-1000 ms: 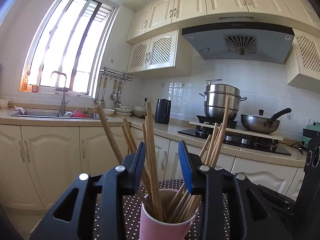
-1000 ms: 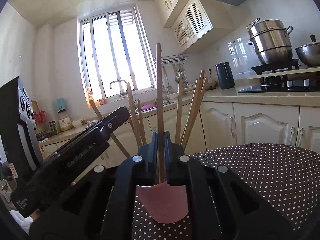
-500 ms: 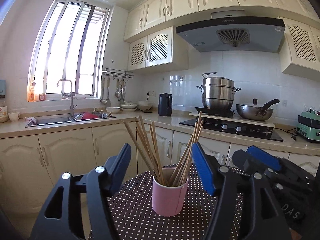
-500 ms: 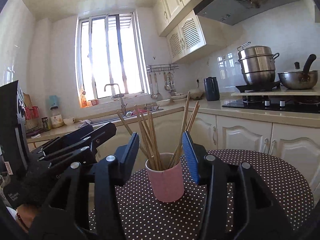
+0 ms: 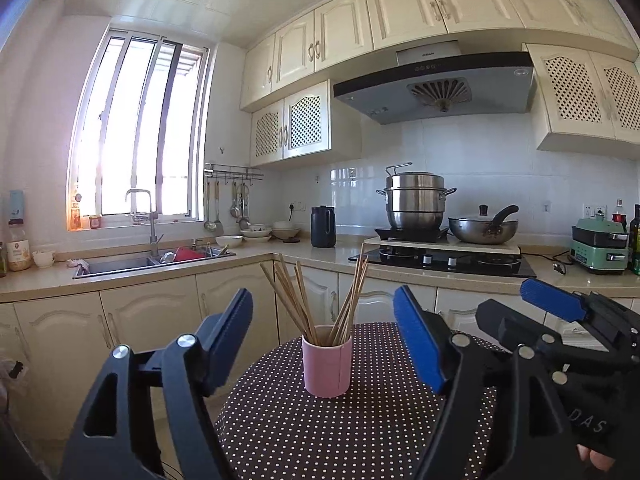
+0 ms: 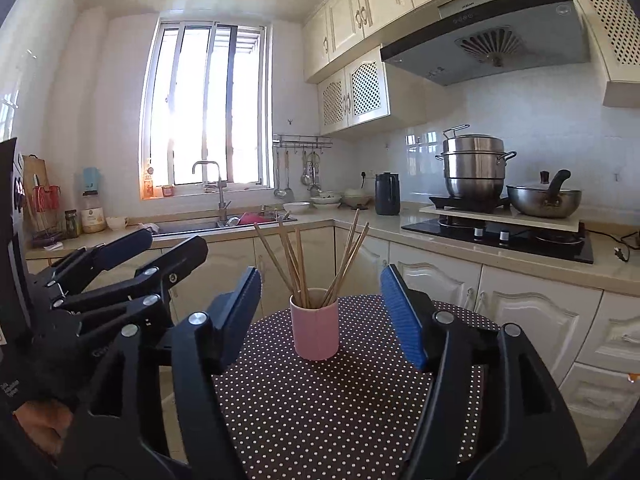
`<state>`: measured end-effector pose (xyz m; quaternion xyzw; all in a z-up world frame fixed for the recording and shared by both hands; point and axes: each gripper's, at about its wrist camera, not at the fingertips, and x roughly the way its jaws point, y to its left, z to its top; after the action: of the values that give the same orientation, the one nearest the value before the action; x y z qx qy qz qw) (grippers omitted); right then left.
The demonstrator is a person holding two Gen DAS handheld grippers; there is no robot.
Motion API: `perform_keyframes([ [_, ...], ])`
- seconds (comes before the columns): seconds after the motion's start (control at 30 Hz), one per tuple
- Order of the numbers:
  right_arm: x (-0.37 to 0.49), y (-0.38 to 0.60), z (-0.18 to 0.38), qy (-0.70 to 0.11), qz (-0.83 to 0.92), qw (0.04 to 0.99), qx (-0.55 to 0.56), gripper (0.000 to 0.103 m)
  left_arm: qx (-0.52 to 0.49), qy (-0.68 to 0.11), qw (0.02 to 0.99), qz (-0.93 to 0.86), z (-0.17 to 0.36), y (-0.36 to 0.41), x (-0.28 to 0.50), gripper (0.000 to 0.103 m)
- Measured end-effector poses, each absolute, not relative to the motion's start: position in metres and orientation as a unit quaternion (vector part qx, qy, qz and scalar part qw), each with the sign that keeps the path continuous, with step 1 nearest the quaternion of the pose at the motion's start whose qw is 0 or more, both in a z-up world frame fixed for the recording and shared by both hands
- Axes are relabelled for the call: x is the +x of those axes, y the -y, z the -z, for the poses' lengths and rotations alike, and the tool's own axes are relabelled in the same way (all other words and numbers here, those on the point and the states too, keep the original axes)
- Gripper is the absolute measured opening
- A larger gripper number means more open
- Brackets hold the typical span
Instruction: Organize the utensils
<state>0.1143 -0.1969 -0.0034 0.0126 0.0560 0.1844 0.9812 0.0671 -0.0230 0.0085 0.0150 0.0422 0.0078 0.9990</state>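
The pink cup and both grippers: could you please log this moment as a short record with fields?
cup: pink cup, upright on the dotted table
contents: wooden chopsticks, fanned out above the rim
left gripper: jaws opening, nothing between them, clear of the cup
right gripper: jaws opening, nothing between them, clear of the cup
loose utensils on table: none visible

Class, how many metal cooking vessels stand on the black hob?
2: a tall stacked stainless-steel steamer pot on the left, and a shallow lidded steel pan with black handle to its right. None appears hidden.
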Motion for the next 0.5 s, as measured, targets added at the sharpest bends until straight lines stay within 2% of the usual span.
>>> perform_keyframes([
  [0.5, 0.025, 0.214, -0.017, -0.026, -0.155, 0.988, 0.014, 0.078, 0.020, -0.009, 1.000, -0.001, -0.036, 0.035, -0.026, 0.072],
])
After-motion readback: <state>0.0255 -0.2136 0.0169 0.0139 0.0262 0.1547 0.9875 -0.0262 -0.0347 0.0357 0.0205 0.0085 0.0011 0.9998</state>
